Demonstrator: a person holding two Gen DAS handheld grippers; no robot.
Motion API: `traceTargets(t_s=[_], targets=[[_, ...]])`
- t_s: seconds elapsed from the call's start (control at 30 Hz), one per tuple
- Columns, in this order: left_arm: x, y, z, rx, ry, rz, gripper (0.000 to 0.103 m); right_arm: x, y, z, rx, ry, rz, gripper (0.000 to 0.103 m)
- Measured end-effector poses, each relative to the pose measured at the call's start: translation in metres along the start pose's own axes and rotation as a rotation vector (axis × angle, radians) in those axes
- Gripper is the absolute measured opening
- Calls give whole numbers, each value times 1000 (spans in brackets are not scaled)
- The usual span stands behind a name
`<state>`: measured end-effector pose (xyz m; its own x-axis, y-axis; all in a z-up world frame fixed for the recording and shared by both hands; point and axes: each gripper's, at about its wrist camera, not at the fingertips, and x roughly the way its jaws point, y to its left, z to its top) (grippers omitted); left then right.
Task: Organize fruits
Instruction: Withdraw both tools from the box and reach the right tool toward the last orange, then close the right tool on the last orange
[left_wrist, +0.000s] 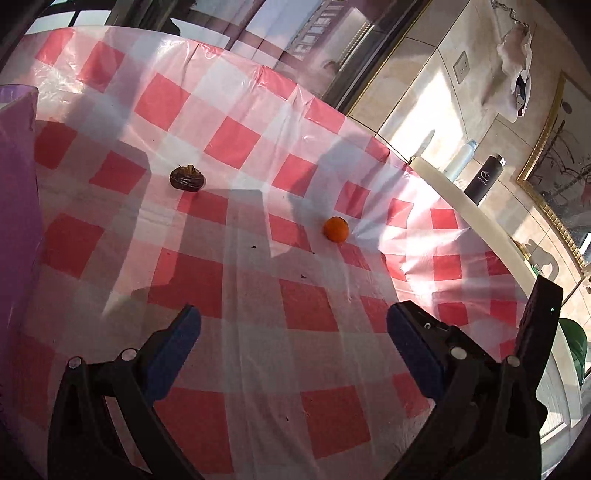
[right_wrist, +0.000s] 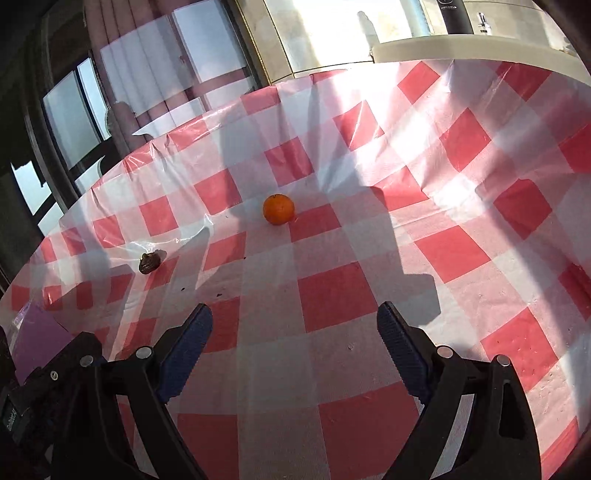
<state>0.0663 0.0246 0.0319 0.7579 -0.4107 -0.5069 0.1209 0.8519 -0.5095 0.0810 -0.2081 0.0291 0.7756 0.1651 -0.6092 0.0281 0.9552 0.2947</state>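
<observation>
A small orange fruit (left_wrist: 336, 229) lies on the red-and-white checked tablecloth (left_wrist: 258, 155); it also shows in the right wrist view (right_wrist: 279, 209), ahead of my right gripper. A dark brown wrinkled fruit (left_wrist: 187, 178) lies to its left; it also shows in the right wrist view (right_wrist: 149, 261). My left gripper (left_wrist: 293, 325) is open and empty above the cloth, short of both fruits. My right gripper (right_wrist: 294, 321) is open and empty, with the orange fruit well ahead between its finger lines.
A purple translucent container (left_wrist: 16, 206) stands at the left edge; it also shows in the right wrist view (right_wrist: 38, 338). A cream ledge (left_wrist: 480, 221) beyond the table's right edge carries a black bottle (left_wrist: 484, 181), a pale bottle (left_wrist: 460, 157) and a green object (left_wrist: 576, 347). The other gripper's body (left_wrist: 539, 317) is at right.
</observation>
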Motion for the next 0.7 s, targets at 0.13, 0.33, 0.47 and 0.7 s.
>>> traceTargets(t_s=[0.13,0.33,0.47,0.7], targets=[[9,6,1,-38,32,-25,101,46,15,27,-32,51,-47,87],[10,5,-2,-32,39,-22,101,108,38,69,-104,95,-116,85],[11,6,-2,-28,40,-19,101,142,48,89,-146,124,-165,83],[12,8,-1,-43,48,-21,101,149,50,86,-159,172,-141,37]])
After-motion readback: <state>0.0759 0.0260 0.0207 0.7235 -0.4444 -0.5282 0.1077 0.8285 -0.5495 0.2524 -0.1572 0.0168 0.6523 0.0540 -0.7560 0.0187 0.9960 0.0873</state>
